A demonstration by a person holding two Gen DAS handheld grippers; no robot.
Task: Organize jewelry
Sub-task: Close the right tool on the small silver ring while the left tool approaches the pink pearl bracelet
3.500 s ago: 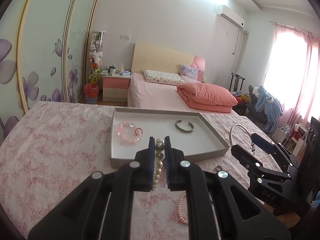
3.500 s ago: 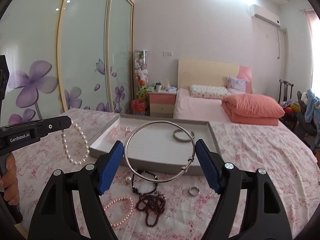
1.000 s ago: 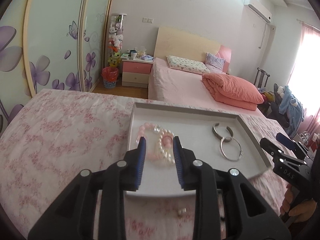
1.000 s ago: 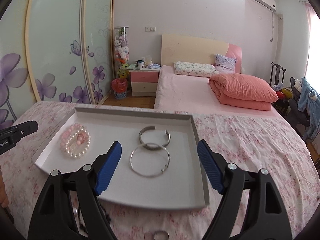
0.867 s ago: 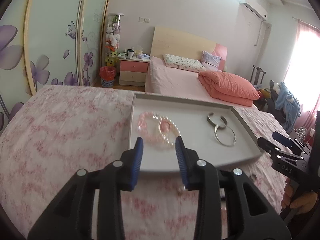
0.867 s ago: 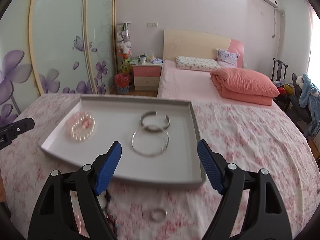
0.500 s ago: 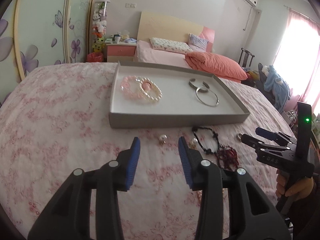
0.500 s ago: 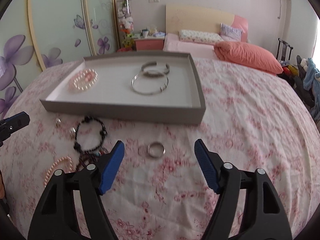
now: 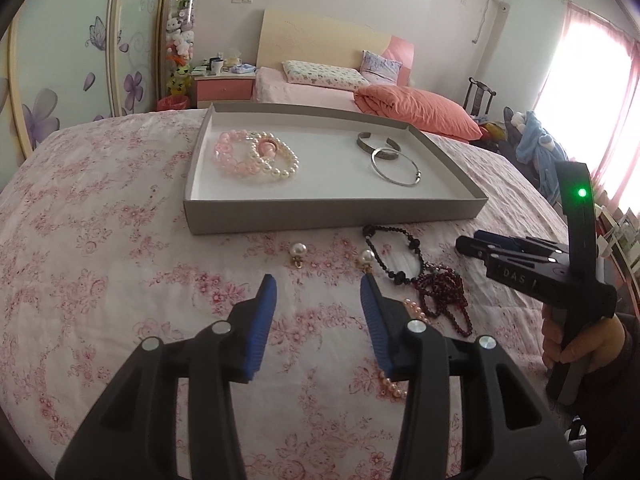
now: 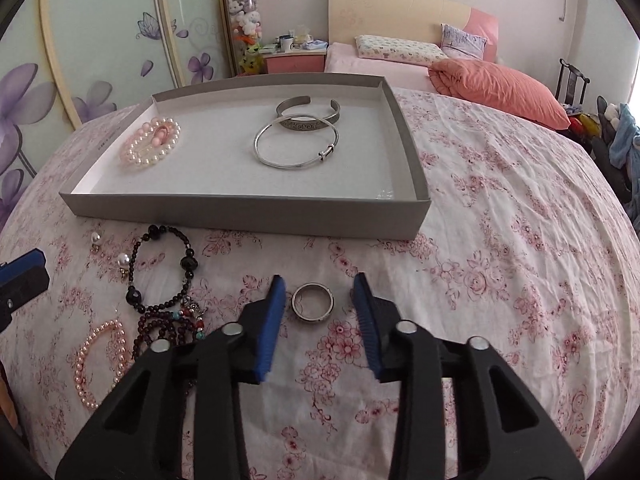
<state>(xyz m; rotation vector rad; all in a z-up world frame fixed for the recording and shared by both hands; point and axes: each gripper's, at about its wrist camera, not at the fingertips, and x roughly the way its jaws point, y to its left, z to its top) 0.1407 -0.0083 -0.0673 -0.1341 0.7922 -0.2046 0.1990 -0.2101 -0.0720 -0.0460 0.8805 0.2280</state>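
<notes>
We held the right hand-held gripper (image 10: 320, 292) open and empty, low over the flowered bedspread (image 10: 500, 264), with the small silver ring (image 10: 312, 302) lying flat between its two blue fingertips (image 10: 276, 292). The ring sat on the near side of the grey tray (image 10: 248, 210), well apart from its front wall, and it touched neither fingertip; there was a little more free space on its right than on its left. Being round and flat, the ring had no long axis to line up with, so we judged that closing straight across it, from the two sides, would do. We could not tell how far above the cloth the fingertips stood.

Our left hand-held gripper (image 9: 318, 292) was open and empty too. It pointed toward the tray's front wall, with two pearl earrings (image 9: 298, 249) lying ahead of it between its tips and the tray, one a little left of the gap and one (image 9: 367, 257) at the right fingertip. The black bead bracelet (image 9: 394, 254) and the dark red beads (image 9: 444, 296) lay to the right of that. The pink pearl strand (image 10: 94, 364) lay farthest from the tray, partly hidden behind the left gripper's right finger.

For the ring the right hand was plainly nearer. Inside the tray lay a pink bracelet (image 10: 138, 142) and a pearl bracelet (image 9: 276, 160) at its left end, a silver cuff (image 10: 308, 114) and a thin bangle (image 10: 296, 146) toward its right.
</notes>
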